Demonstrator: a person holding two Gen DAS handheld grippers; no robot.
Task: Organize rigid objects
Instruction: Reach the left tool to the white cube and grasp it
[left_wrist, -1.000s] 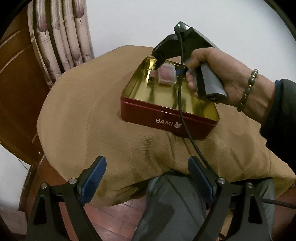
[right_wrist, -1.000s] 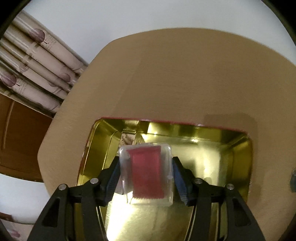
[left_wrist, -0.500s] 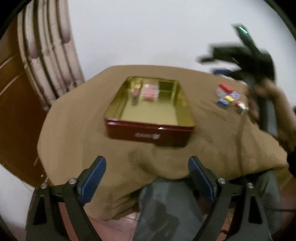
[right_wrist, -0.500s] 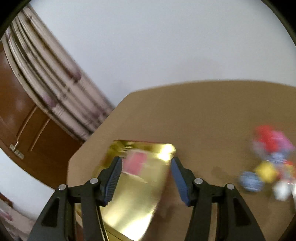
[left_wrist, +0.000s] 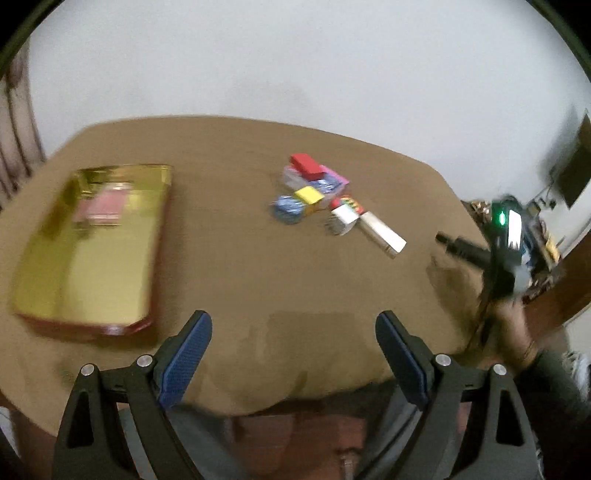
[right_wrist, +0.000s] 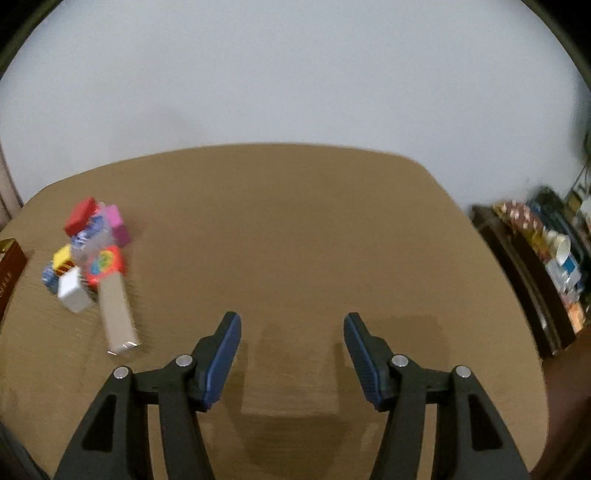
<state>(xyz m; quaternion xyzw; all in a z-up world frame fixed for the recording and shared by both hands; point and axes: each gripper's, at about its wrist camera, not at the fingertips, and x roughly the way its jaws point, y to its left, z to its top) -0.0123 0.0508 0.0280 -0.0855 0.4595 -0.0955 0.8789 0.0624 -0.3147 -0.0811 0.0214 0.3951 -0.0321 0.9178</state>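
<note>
At 9 o'clock, tin (left_wrist: 92, 254) w/ one clear case (left_wrist: 103, 209) stowed; pile of small boxes (left_wrist: 317, 192) at 12 remains; left gripper (left_wrist: 291, 354) & right gripper (right_wrist: 291, 354) both released, empty.

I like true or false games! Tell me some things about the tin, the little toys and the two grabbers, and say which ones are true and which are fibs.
1. The right gripper is holding a toy. False: its jaws are open with nothing between them.
2. The gold tin has one clear box with a red piece lying in it. True.
3. The pile of small toys sits inside the tin. False: it lies on the brown tablecloth, apart from the tin.
4. The left gripper is open and empty. True.
5. A long white box lies at the edge of the pile. True.
</note>
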